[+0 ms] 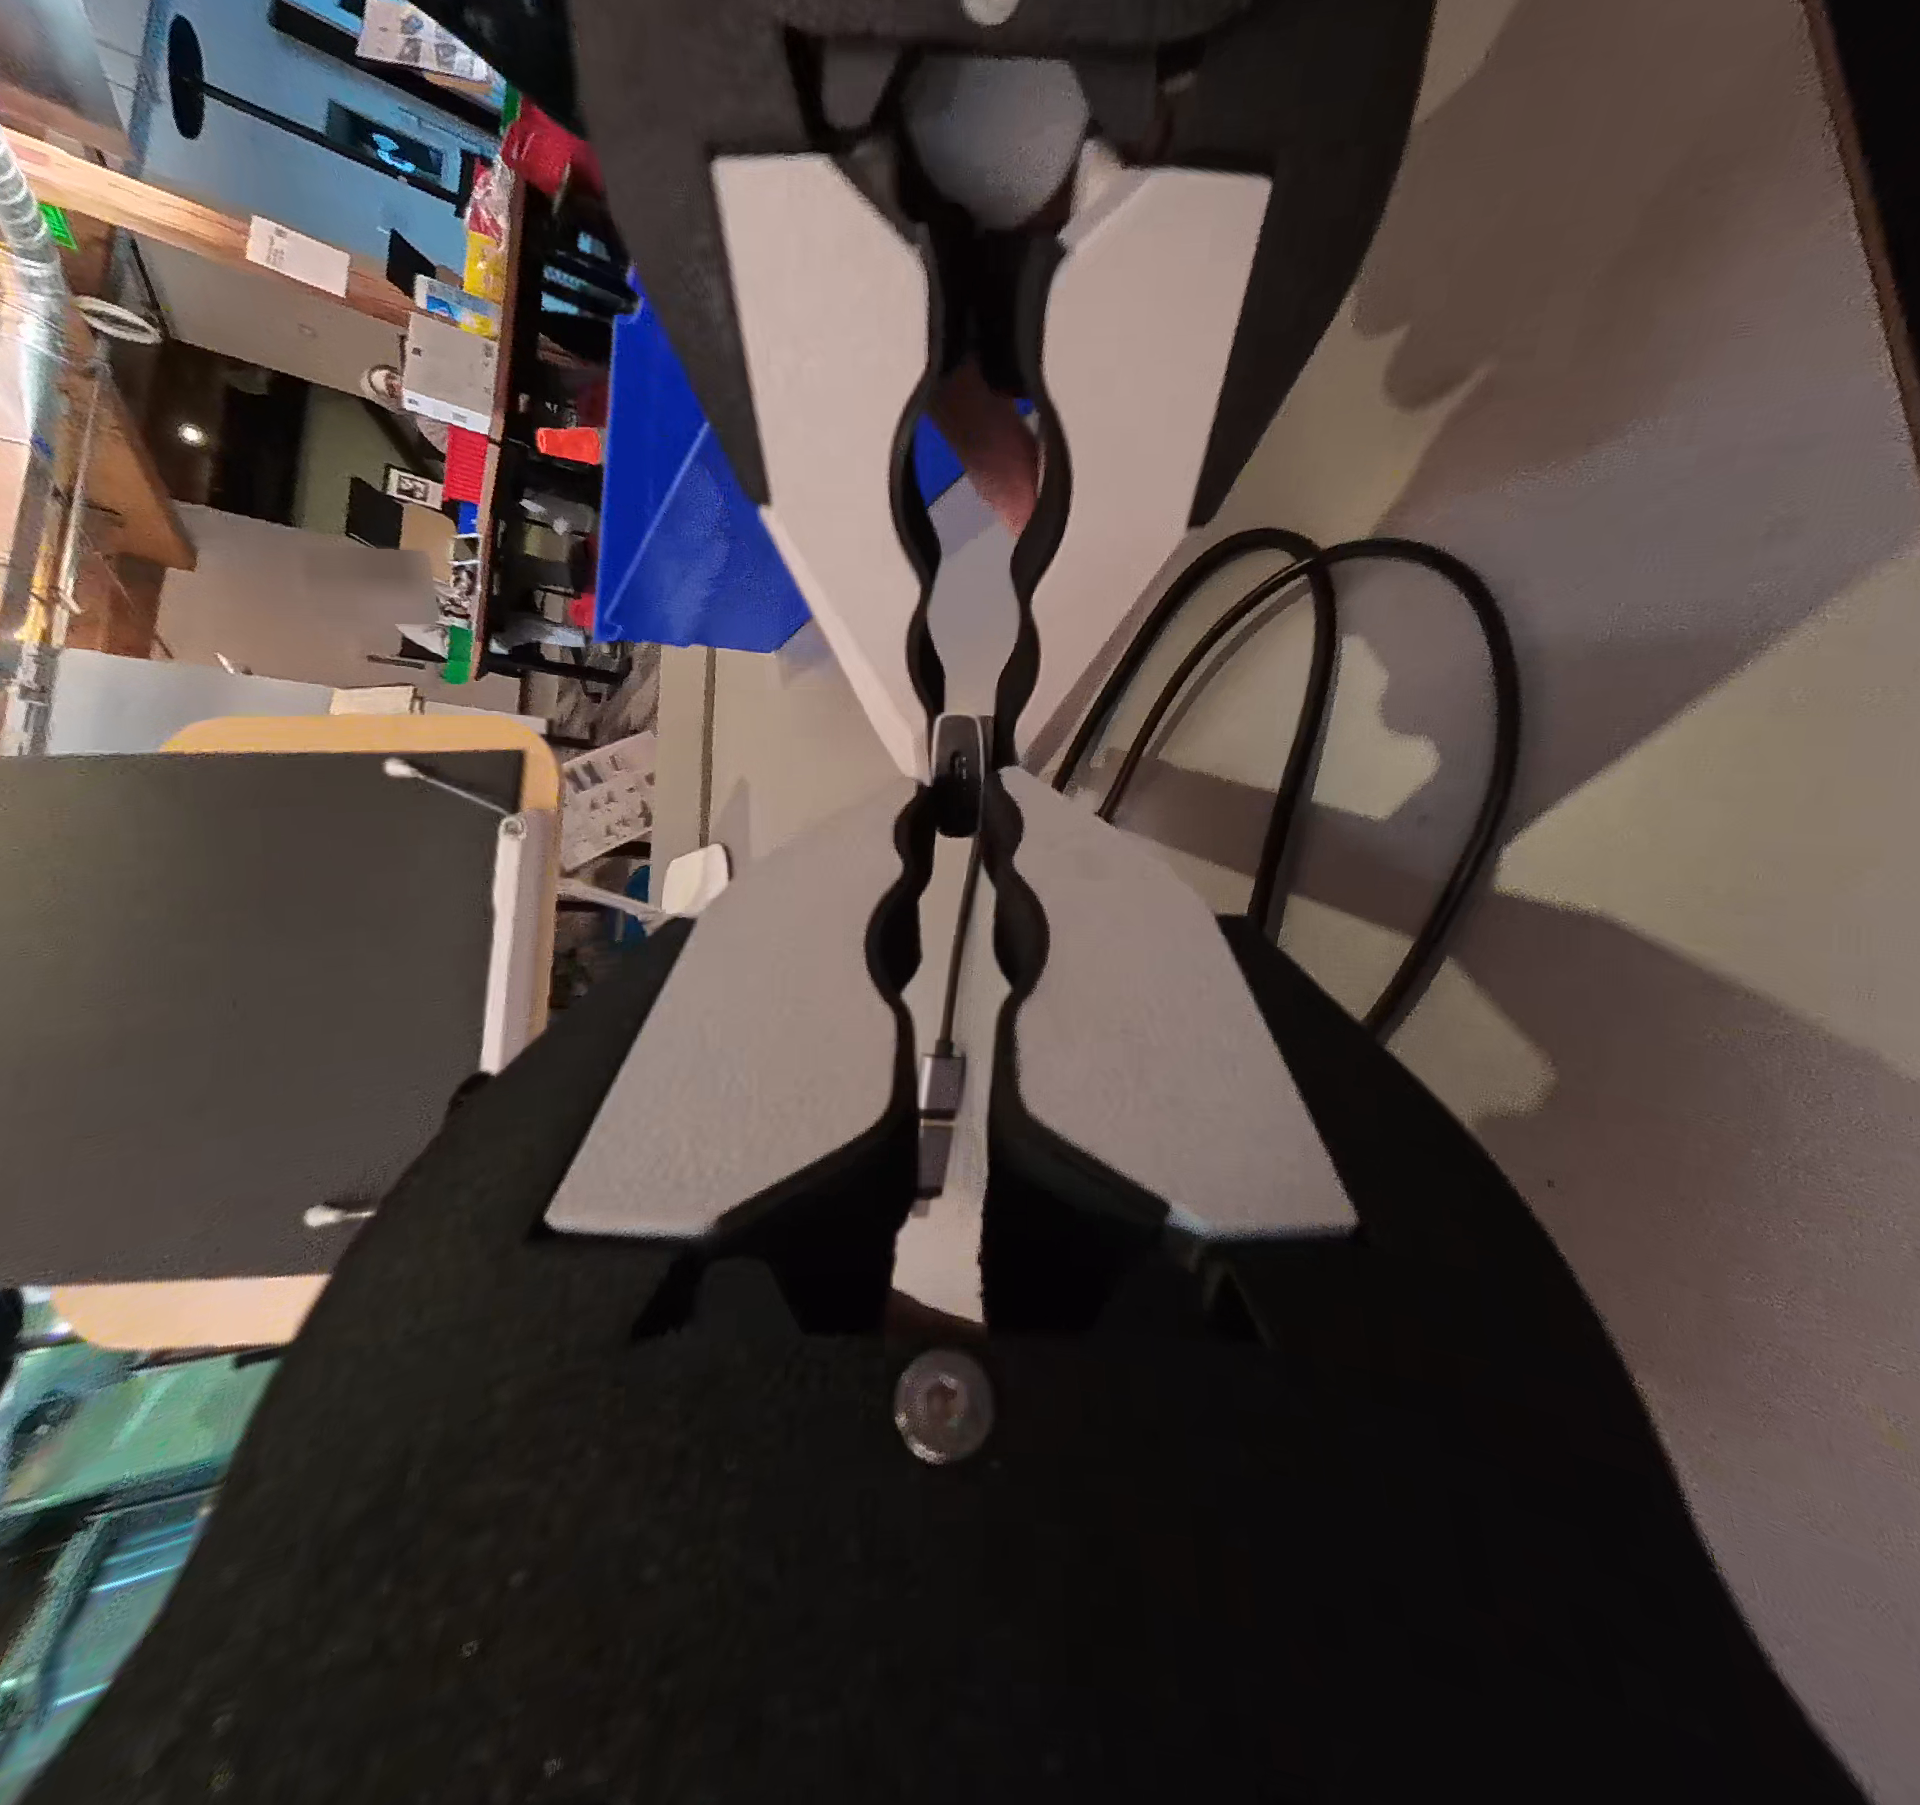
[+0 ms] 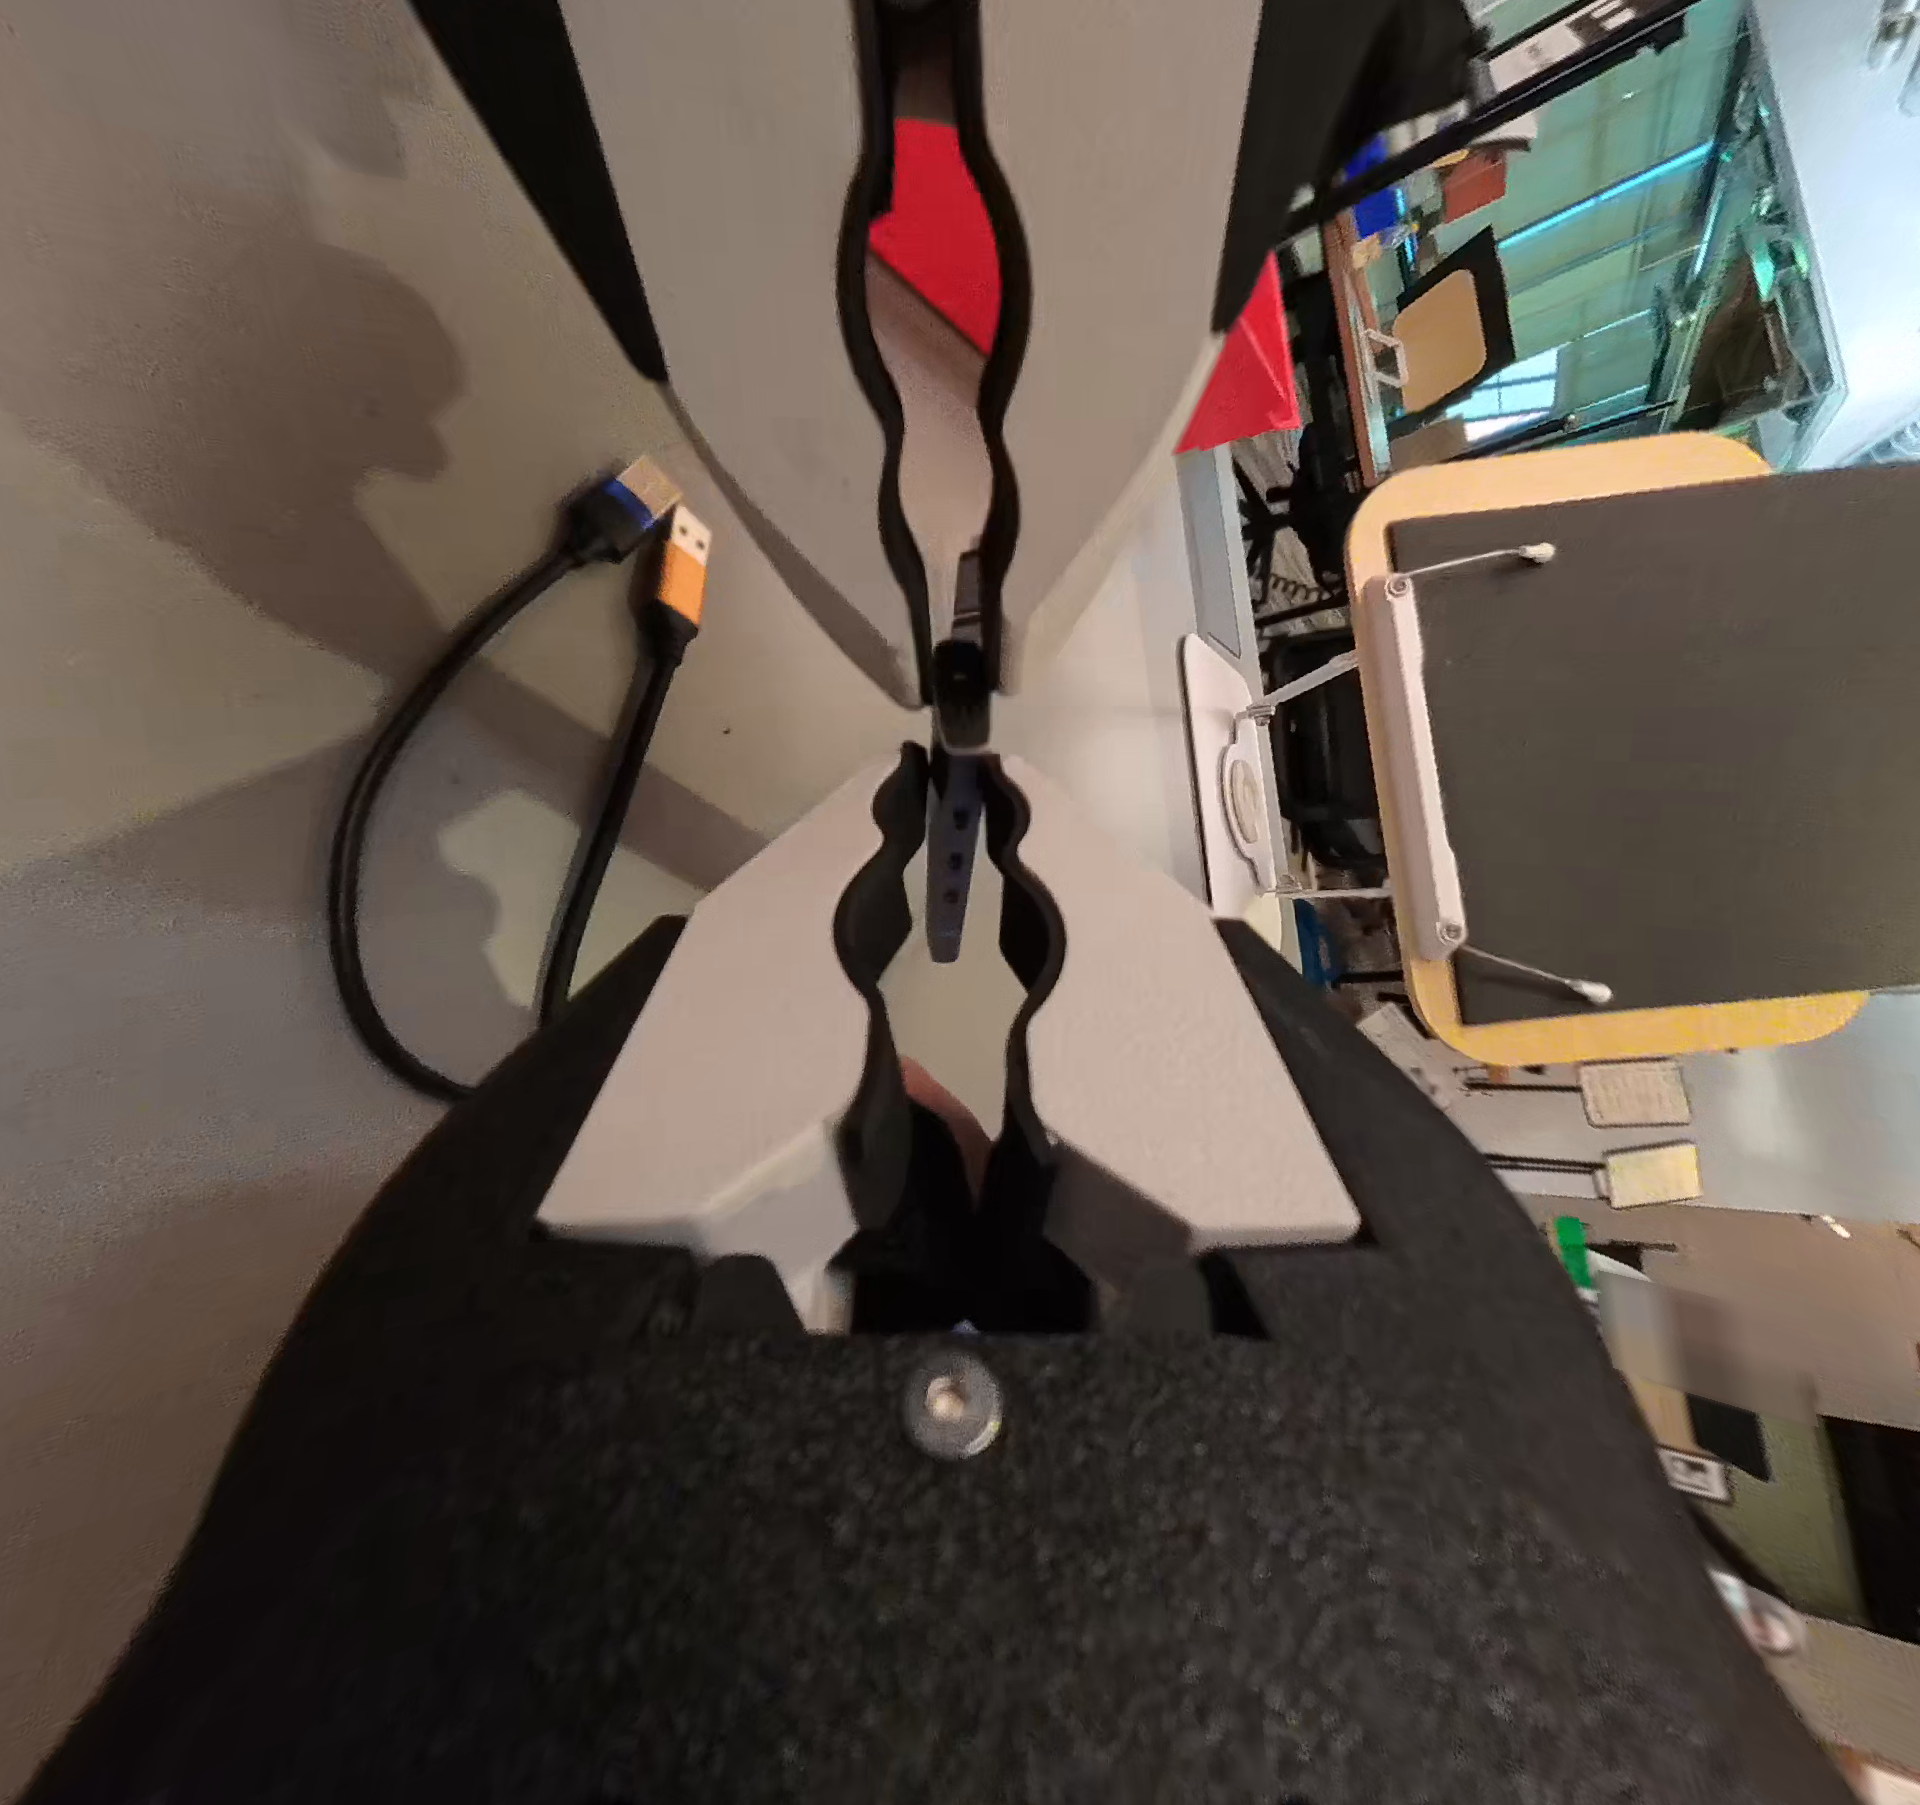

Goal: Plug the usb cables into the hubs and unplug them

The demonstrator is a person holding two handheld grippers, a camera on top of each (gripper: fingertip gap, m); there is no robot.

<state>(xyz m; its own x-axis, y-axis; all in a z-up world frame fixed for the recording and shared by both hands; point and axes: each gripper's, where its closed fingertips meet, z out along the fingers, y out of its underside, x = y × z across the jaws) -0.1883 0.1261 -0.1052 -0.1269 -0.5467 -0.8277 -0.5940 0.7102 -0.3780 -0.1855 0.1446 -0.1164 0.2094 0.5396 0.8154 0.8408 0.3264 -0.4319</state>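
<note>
Filling most of both wrist views are the grippers themselves, each with black bodies and pale grey fingers edged in wavy black pads. Behind them lies a pale table (image 2: 208, 820) crossed by soft shadows.

In the left wrist view, a blue bin (image 1: 686, 550) sits beyond the fingers, with cluttered shelves farther off. A dark board on a wooden stand (image 1: 249, 1007) stands at the left. Two black cables (image 1: 1455, 820) loop across the table to the right of the fingers.

The left gripper (image 1: 961, 773) has its jaws pressed together on a small dark hub (image 1: 958, 768), seen end-on at the fingertips. A thin cable hangs from the hub down between the fingers to a small metal plug (image 1: 940, 1080) joined to a second connector.

In the right wrist view, a red bin (image 2: 1247, 373) shows beyond the fingers. The right gripper (image 2: 961, 711) has its jaws pinching a black plug (image 2: 961, 690) at the fingertips. A dark blue hub (image 2: 954, 862) with a row of ports sits just beside the plug, but whether the two are joined cannot be told. On the table to the left lie two loose plugs side by side, one black-and-blue plug (image 2: 623, 503) and one orange plug (image 2: 683, 576), their black cables curving away.
</note>
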